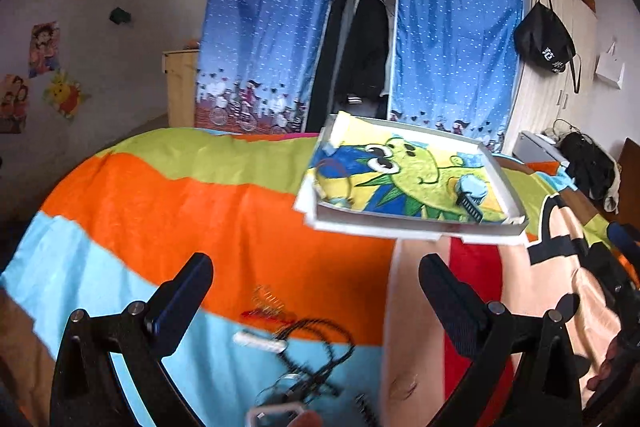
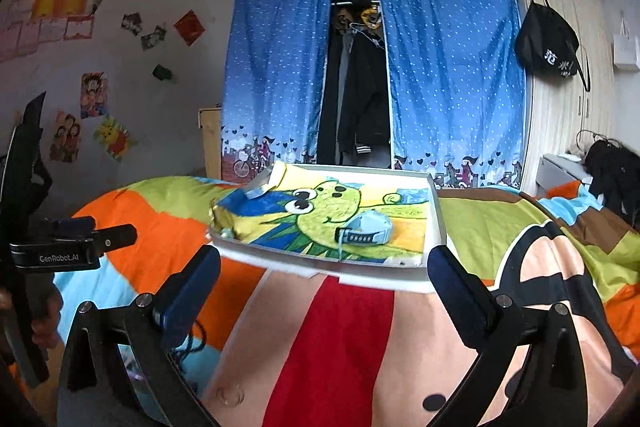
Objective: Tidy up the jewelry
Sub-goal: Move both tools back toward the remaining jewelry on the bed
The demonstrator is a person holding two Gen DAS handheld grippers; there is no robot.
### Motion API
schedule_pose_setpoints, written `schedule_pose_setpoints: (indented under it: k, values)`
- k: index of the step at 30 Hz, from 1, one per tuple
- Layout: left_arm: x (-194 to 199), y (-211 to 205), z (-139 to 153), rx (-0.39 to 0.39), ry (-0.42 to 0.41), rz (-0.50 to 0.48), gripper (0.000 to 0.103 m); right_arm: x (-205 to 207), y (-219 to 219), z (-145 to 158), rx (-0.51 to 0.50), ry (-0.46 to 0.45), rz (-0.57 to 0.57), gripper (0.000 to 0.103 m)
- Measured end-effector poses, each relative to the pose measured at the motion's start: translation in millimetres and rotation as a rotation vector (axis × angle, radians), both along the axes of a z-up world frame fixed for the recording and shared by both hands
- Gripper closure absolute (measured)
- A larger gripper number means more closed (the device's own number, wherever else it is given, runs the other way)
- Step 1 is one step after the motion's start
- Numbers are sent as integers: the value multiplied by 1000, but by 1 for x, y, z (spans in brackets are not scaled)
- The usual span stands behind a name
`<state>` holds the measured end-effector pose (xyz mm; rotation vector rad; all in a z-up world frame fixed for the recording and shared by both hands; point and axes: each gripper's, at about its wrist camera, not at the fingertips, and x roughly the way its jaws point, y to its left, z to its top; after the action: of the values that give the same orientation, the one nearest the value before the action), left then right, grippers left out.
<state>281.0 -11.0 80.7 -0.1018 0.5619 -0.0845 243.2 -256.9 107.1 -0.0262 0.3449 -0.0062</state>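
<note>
While level, both hand-held grippers agape.

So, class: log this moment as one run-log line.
left gripper: open, empty | right gripper: open, empty | tangled black jewelry pile: on striped bedspread | shallow white tray: ahead

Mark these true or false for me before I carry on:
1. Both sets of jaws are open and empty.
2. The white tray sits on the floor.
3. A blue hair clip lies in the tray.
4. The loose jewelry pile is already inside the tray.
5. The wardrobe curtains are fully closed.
1. True. The left gripper and right gripper stand wide with nothing between them.
2. False. The white tray sits on the striped bedspread.
3. True. The blue hair clip lies on the tray's cartoon lining.
4. False. The jewelry pile lies on the bedspread, in front of the tray.
5. False. The blue curtains are parted, showing dark clothes.
</note>
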Motion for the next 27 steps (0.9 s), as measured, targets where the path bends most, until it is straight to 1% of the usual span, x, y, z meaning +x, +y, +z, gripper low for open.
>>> schedule_pose_setpoints:
  k: [5, 9, 13, 17, 20, 22, 27]
  values:
    - [-32, 15, -6, 41, -14, 30, 0, -24, 13, -5, -19, 30, 14, 1]
    - [-56, 25, -17, 53, 8, 42, 0, -42, 26, -13, -69, 51, 18, 1]
    - [-76, 33, -30, 81, 29, 37, 0, -58, 33, -18, -51, 74, 44, 1]
    - [-94, 37, -44, 115, 54, 12, 0, -75, 37, -28, -44, 86, 58, 1]
    - [-107, 42, -58, 125, 85, -16, 0, -89, 38, -38, -26, 91, 97, 1]
    - [-110, 46, -69, 121, 125, -47, 0, -97, 40, -47, -24, 101, 115, 1]
    - [-108, 55, -100, 119, 220, -91, 0, -98, 43, -82, -10, 199, 176, 1]
